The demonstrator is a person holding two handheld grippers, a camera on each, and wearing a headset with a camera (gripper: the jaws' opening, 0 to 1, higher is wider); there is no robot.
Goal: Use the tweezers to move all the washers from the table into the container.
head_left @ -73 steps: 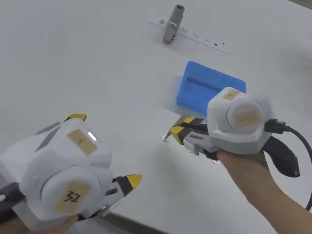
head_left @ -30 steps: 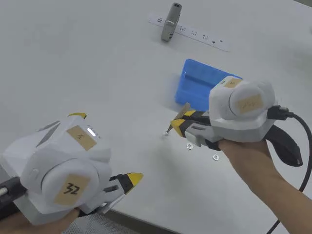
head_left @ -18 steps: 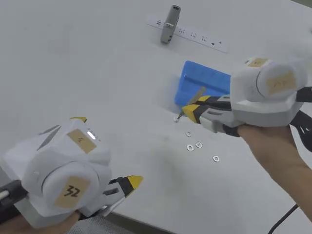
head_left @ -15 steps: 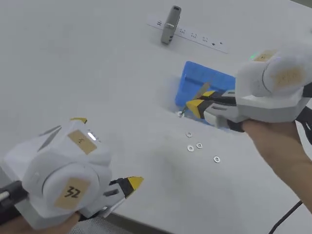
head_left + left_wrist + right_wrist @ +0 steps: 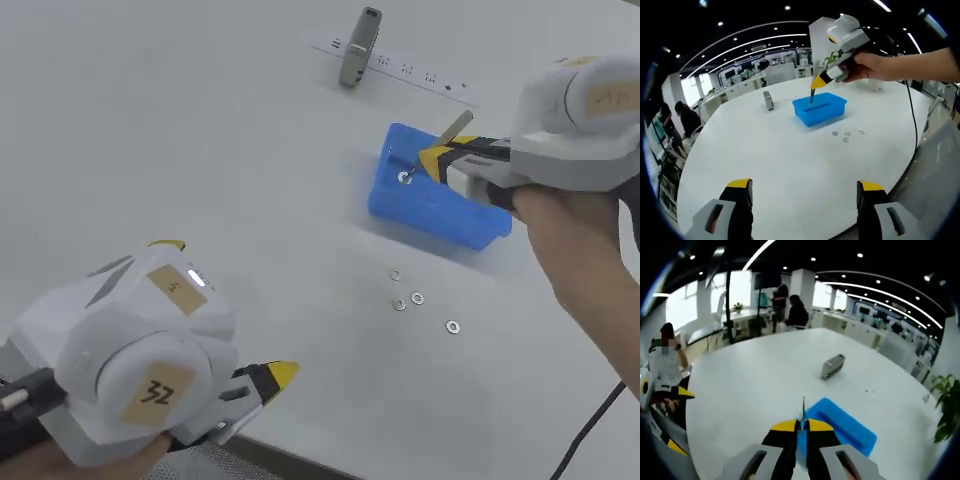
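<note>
Release is the step in hand, as I judge it. At the upper right of the head view the right gripper (image 5: 436, 160) has its fingers (image 5: 786, 426) pressed together on the tweezers (image 5: 803, 412). The tweezers' tip carries a washer (image 5: 404, 178) over the upper left corner of the container (image 5: 440, 218). To do this well, I would lower the tip inside the walls before easing the squeeze, and ease only slightly. A thin metal ring is likely to bounce or roll on hard plastic. The container is a shallow blue rectangular tray, smooth and glossy. Four more washers (image 5: 417, 298), small, flat and shiny, lie near one another on the matt white surface (image 5: 200, 140) just below it. The left gripper (image 5: 804, 186) sits at lower left, fingers (image 5: 740, 184) spread, holding nothing.
</note>
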